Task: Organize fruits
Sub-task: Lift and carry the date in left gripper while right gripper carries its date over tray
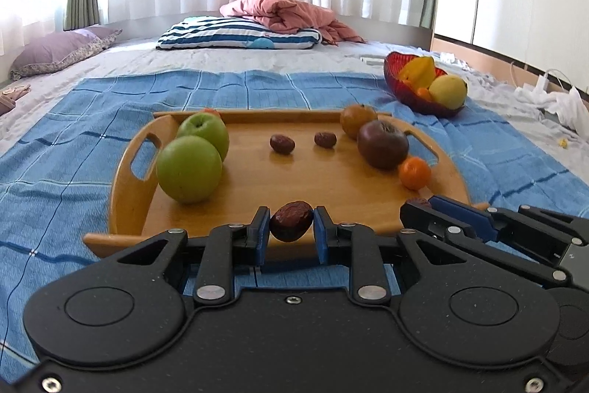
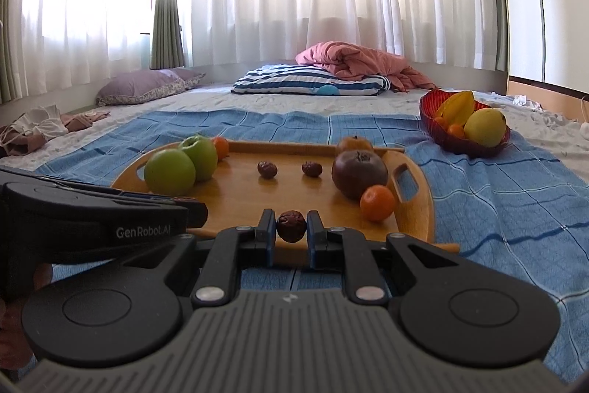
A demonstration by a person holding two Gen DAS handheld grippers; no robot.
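Over the near edge of the tray (image 1: 257, 179), your left gripper (image 1: 291, 227) is clamped on a date (image 1: 291, 221), both blue pads pressed against its sides and the fruit clear of the wood. Just to its right, your right gripper (image 2: 291, 226) pinches a second date (image 2: 291, 225) the same way, above the same near edge; in the left view only a sliver of that date shows at the right gripper's tip. The tray sits on a blue cloth (image 1: 73, 142) spread over the bed (image 2: 228, 102). At the tray's left end two green apples (image 1: 189, 168) touch each other, with a small orange fruit (image 2: 221, 147) behind them at the far left corner. Two more dates (image 1: 282, 144) lie apart near the middle, toward the far edge. At the right end a dark fruit (image 1: 383, 144) rests beside a tangerine (image 1: 415, 172) on its near side and a brownish fruit (image 1: 358, 120) behind it. Off the tray, toward the cloth's far right corner, a red bowl (image 2: 429, 115) holds a starfruit (image 2: 458, 105), a yellow fruit (image 2: 485, 127) and something small and orange.
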